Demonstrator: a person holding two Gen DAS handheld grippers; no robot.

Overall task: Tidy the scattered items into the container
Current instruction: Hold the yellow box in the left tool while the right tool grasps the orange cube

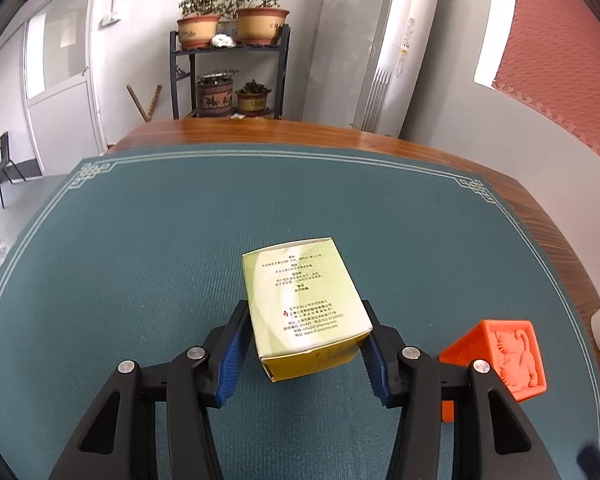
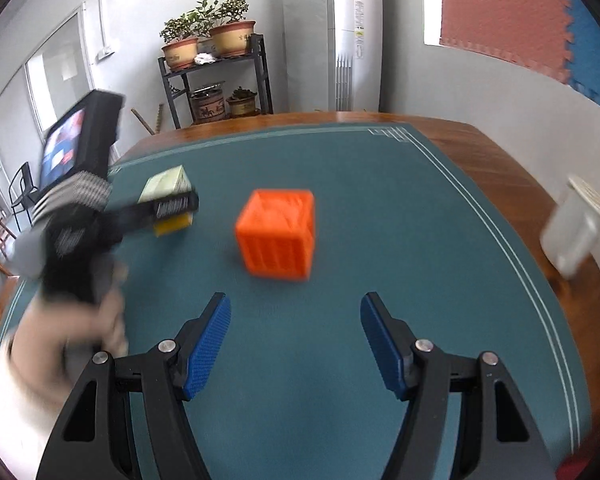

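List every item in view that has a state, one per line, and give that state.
Left gripper: jaws shut on the medicine box.
Medicine box: gripped at both sides, printed face up, flaps closed.
Right gripper: jaws open, nothing between them.
Orange cube: resting on the green mat, free of both grippers.
White container: at the table's right edge; blurred, contents cannot be told.

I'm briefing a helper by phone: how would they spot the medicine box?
On the green mat, left of the orange cube, the box sits between the left gripper's blue pads. It alone is pale green and yellow, with printed text.
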